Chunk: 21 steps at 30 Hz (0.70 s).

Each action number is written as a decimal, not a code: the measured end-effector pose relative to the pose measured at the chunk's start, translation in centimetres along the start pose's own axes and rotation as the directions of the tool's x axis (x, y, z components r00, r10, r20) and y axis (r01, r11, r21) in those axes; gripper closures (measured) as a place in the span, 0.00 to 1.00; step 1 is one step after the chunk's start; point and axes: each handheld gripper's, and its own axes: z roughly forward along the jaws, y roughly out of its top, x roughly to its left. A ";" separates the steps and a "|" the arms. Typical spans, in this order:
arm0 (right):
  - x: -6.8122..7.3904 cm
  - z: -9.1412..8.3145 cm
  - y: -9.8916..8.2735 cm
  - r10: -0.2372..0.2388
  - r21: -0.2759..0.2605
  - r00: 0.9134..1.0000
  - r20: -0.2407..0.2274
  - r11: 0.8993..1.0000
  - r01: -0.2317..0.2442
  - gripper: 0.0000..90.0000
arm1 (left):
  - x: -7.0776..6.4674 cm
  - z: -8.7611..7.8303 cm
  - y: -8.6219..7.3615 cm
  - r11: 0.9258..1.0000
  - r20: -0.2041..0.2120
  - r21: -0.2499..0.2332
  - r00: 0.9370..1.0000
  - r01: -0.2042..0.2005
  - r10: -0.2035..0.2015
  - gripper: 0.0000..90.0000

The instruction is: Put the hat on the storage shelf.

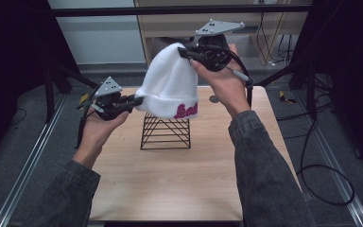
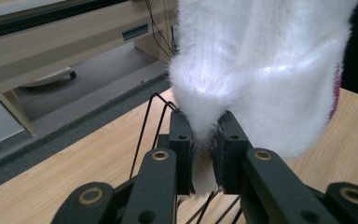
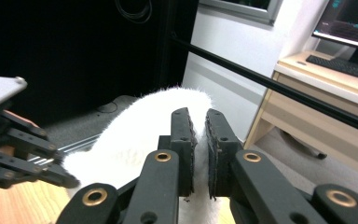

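A white fuzzy beanie point(image 1: 169, 82) with pink lettering on its cuff is seen at the centre of the high view, suspended above a black wire stand point(image 1: 166, 131) that sits on the wooden table point(image 1: 170, 184).

The left gripper point(image 1: 134, 100), centre left of that frame, is clamped on the cuff edge; in the left gripper view the fabric point(image 2: 261, 70) is seen pinched between both pads, with the wire stand just behind and below. The right gripper point(image 1: 185, 52), upper centre of the high view, is clenched on the crown; in the right gripper view the white pile point(image 3: 140, 135) is squeezed between nearly closed jaws, and the other gripper is seen at the left edge of that frame.

The hat is held at two opposite points, probably so that it stays stretched and upright, with the opening facing down toward the stand. The crown grip is set higher than the cuff grip, so the hat hangs tilted, with the cuff low at centre and the crown up toward the top right.

The cuff appears to be touching or just above the top of the stand; real contact cannot be told. The hat is judged not yet seated over the frame.
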 end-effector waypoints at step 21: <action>-0.3 3.6 -2.6 0.007 0.052 0.999 0.033 0.999 -0.009 0.93 | 2.0 2.3 -2.1 0.998 -0.053 0.043 0.998 0.046 -0.043 0.88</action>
